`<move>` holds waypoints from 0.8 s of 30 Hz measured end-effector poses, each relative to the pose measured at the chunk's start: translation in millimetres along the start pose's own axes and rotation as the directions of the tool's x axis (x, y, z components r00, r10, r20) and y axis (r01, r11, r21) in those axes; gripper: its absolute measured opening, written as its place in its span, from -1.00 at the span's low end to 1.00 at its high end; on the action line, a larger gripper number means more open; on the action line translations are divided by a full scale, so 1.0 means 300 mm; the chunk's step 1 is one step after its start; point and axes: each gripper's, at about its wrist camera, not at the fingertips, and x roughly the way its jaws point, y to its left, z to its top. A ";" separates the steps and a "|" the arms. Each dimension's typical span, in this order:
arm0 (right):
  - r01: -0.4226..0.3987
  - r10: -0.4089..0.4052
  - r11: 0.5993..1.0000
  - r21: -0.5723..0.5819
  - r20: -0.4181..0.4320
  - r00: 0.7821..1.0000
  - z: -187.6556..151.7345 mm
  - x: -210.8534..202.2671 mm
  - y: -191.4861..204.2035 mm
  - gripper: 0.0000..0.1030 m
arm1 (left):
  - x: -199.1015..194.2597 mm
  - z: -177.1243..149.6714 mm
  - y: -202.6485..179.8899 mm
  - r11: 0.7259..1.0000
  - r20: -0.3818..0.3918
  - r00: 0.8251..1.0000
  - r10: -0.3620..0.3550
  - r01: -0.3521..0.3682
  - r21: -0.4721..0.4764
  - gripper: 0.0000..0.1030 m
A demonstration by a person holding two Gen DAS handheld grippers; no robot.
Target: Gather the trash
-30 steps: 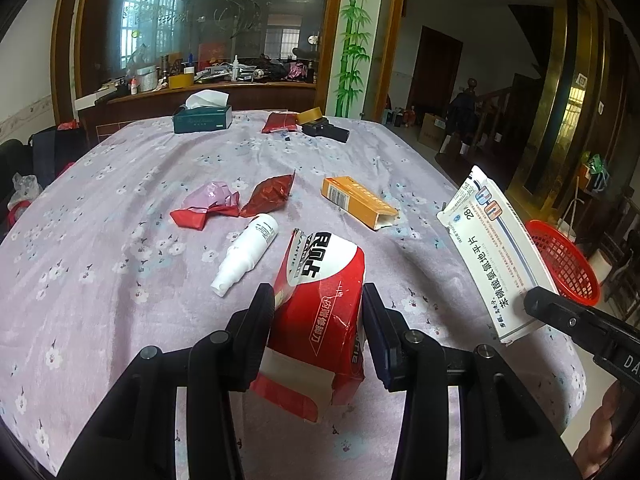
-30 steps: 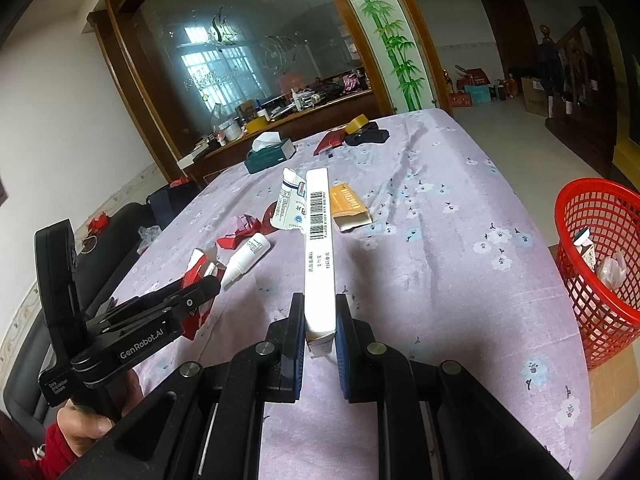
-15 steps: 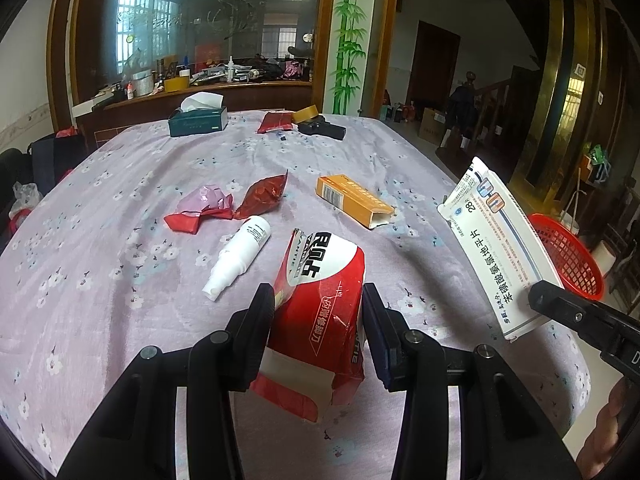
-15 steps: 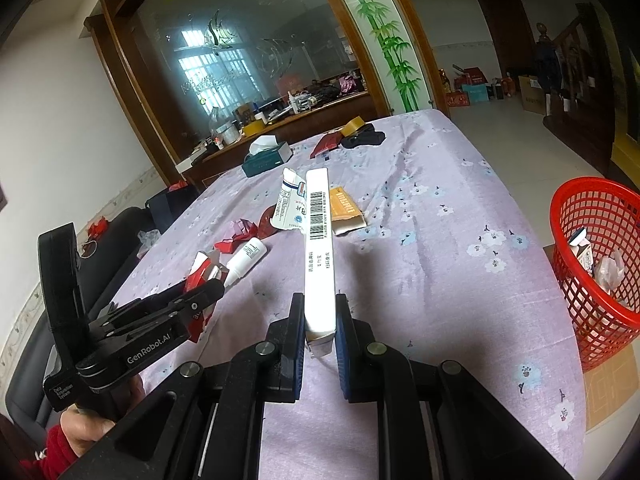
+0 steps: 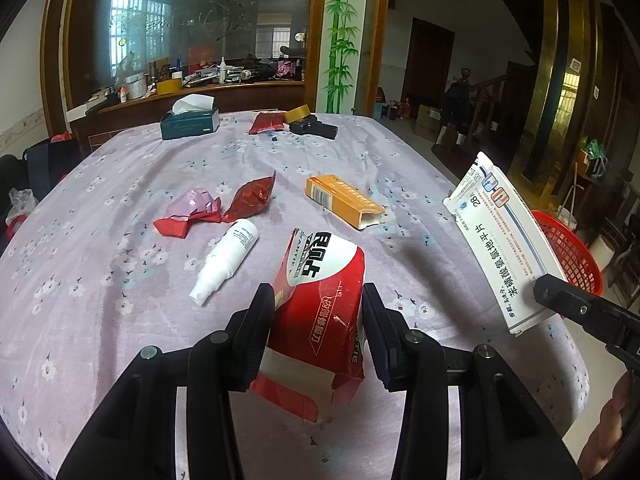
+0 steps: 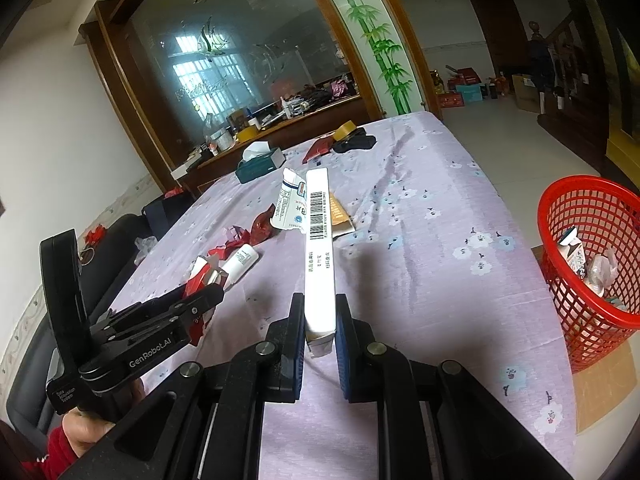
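Left wrist view: the table (image 5: 100, 280) in lilac cloth carries loose trash mid-surface; a red basket (image 6: 592, 256) stands off its right edge. Left gripper (image 5: 318, 312) is clamped on a red carton (image 5: 320, 292), right gripper (image 6: 319, 324) on a white box (image 6: 318, 256), both raised above the near edge.

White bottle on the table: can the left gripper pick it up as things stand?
Probably not yet. The left gripper is shut on the red packet, so its jaws are full. The white bottle lies clear on the tablecloth, with nothing blocking the way.
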 end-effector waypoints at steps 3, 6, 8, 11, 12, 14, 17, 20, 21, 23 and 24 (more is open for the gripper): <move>0.005 -0.005 1.000 0.005 0.006 1.000 0.001 -0.009 -0.010 -0.71 | 0.004 0.004 -0.013 1.000 -0.001 1.000 -0.003 0.003 0.007 -0.19; 0.007 -0.008 1.000 0.015 0.011 1.000 0.004 -0.022 -0.024 -0.71 | 0.007 0.008 -0.028 1.000 -0.002 1.000 -0.007 0.007 0.018 -0.19; 0.011 -0.012 1.000 0.021 0.017 1.000 0.007 -0.034 -0.032 -0.71 | 0.010 0.010 -0.037 1.000 -0.004 1.000 -0.010 0.010 0.025 -0.19; 0.015 -0.017 0.999 0.037 0.032 0.999 0.015 -0.054 -0.053 -0.71 | 0.015 0.019 -0.053 0.999 -0.005 1.000 -0.017 0.017 0.033 -0.19; 0.018 -0.020 0.999 0.041 0.036 0.999 0.018 -0.061 -0.060 -0.72 | 0.016 0.023 -0.061 0.999 -0.003 1.000 -0.019 0.020 0.035 -0.19; 0.023 -0.026 0.998 0.050 0.045 0.999 0.021 -0.078 -0.074 -0.71 | 0.019 0.029 -0.072 0.999 -0.004 1.000 -0.025 0.025 0.040 -0.19; 0.036 -0.040 0.997 0.063 0.059 0.997 0.030 -0.102 -0.100 -0.71 | 0.025 0.040 -0.094 0.998 -0.005 0.999 -0.035 0.035 0.053 -0.19; 0.056 -0.061 0.996 0.075 0.072 0.996 0.035 -0.132 -0.135 -0.71 | 0.028 0.049 -0.123 0.996 -0.002 0.999 -0.043 0.043 0.073 -0.19; 0.065 -0.071 0.994 0.086 0.077 0.994 0.036 -0.146 -0.152 -0.71 | 0.030 0.053 -0.134 0.996 -0.001 0.999 -0.047 0.047 0.079 -0.19; 0.076 -0.085 0.992 0.102 0.087 0.993 0.038 -0.164 -0.180 -0.71 | 0.033 0.060 -0.153 0.995 -0.001 0.998 -0.057 0.057 0.086 -0.19; 0.084 -0.095 0.990 0.112 0.094 0.991 0.040 -0.178 -0.197 -0.71 | 0.035 0.064 -0.164 0.994 -0.001 0.998 -0.060 0.060 0.090 -0.19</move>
